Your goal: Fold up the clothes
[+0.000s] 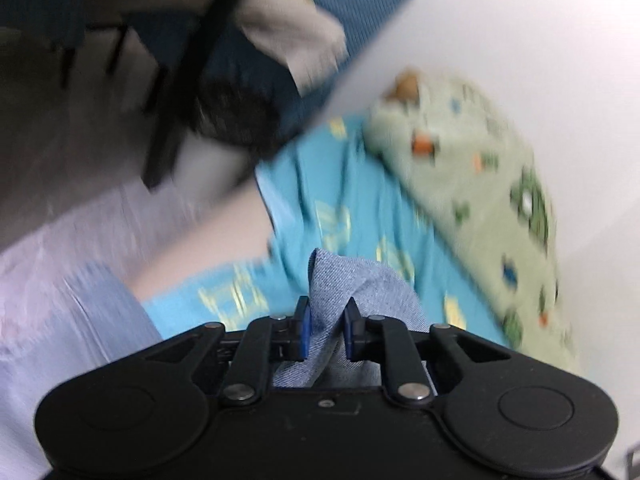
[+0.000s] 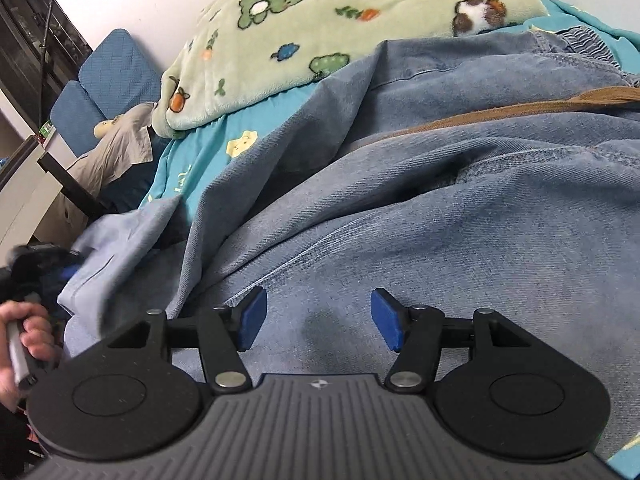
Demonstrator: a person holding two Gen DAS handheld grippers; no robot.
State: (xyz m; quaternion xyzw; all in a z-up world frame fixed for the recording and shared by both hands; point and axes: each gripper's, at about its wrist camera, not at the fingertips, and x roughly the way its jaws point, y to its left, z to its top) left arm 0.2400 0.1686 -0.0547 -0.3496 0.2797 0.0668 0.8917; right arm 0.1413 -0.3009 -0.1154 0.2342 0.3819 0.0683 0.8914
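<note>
**Operator:** Bedding fills both views: a turquoise sheet point(image 2: 188, 160) with yellow prints, and a green fleece blanket point(image 2: 320, 20) bunched at upper centre of the right wrist view. I am working on the denim garment point(image 2: 440, 200), which lies spread over the sheet and takes up most of the centre and right of that view.

**Supervisor:** Report both claws.

**Operator:** My left gripper point(image 1: 326, 330) is pinching a fold of the denim; the cloth bulges up between the blue pads at lower centre of the left wrist view. That view is smeared, so I judge the tool is in motion. My right gripper point(image 2: 318, 320) is spread wide at lower centre of its view, pads point(image 2: 252, 318) apart, hovering just over the denim and holding nothing. At the lower left edge of the same view, the hand point(image 2: 28, 340) carrying the left tool is visible beside a lighter blue flap of the garment.

**Supervisor:** Failure modes from this position?

**Operator:** Three, in my judgement. First, the left pinch holds only a narrow bunch; a fast pull could strip it from the pads. Second, the right claw anchors nothing, so the whole garment may drag across the sheet rather than fold. Third, if the right claw closes where it hovers, it may catch several layers, or the sheet beneath, and ruck the fold.
</note>
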